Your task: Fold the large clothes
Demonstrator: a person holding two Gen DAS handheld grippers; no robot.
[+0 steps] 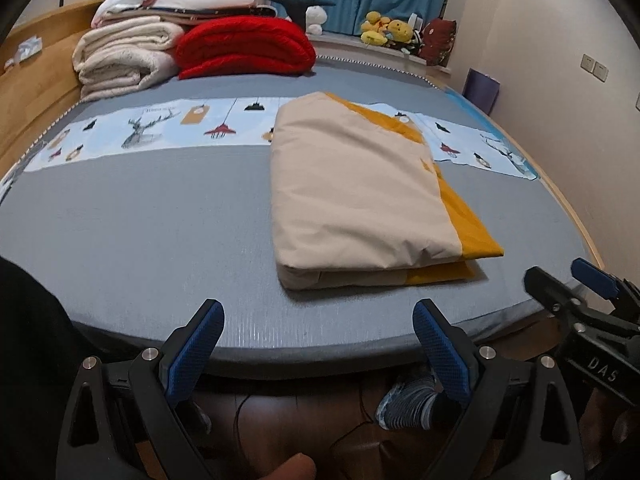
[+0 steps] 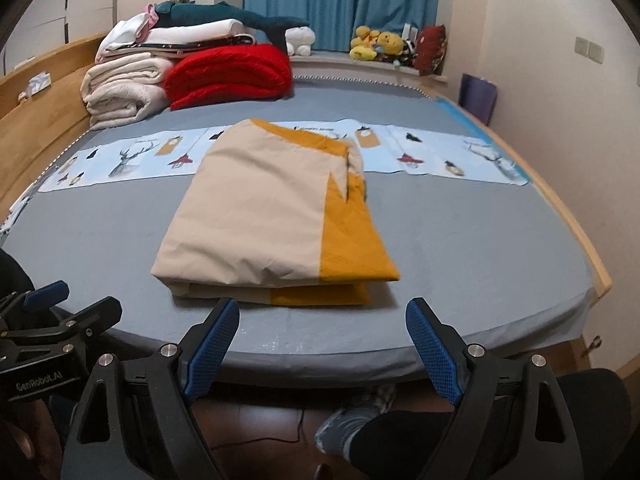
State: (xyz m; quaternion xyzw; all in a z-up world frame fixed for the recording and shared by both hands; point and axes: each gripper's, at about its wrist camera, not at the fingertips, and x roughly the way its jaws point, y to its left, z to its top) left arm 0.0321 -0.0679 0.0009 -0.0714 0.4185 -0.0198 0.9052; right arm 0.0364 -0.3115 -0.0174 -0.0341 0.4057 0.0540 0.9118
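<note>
- "DAS" can be read in pale letters on the black body of the right gripper [image 1: 560, 280] at the right edge of the left wrist view; "GenRobot.AI" is printed on the body of the left gripper [image 2: 72, 300] at the lower left of the right wrist view
- The patterned strip [image 2: 132, 158] across the middle of the bed carries small lettering above a deer drawing, too fine to read
- The folded cover [image 2: 256, 216], beige with a mustard-yellow band along its right side, lies flat on the grey mattress [image 2: 480, 248], centre of the right wrist view and right of centre in the left wrist view [image 1: 352, 192]; its far end overlaps the patterned strip
- The fold's thick near edge sits a little back from the mattress's front edge, with a band of bare grey between them
- Left gripper [image 1: 316, 344]: jaws spread wide, nothing between the blue pads, held over the front edge of the mattress, clear of the cover
- Right gripper [image 2: 322, 340]: jaws spread wide and empty, just short of the cover's near edge
- Open grey surface runs to the left and right of the cover; the wooden bed rail [image 2: 560, 208] bounds the right side
- Stacked blankets, one red [image 2: 232, 74], fill the upper left corner of the bed
</note>
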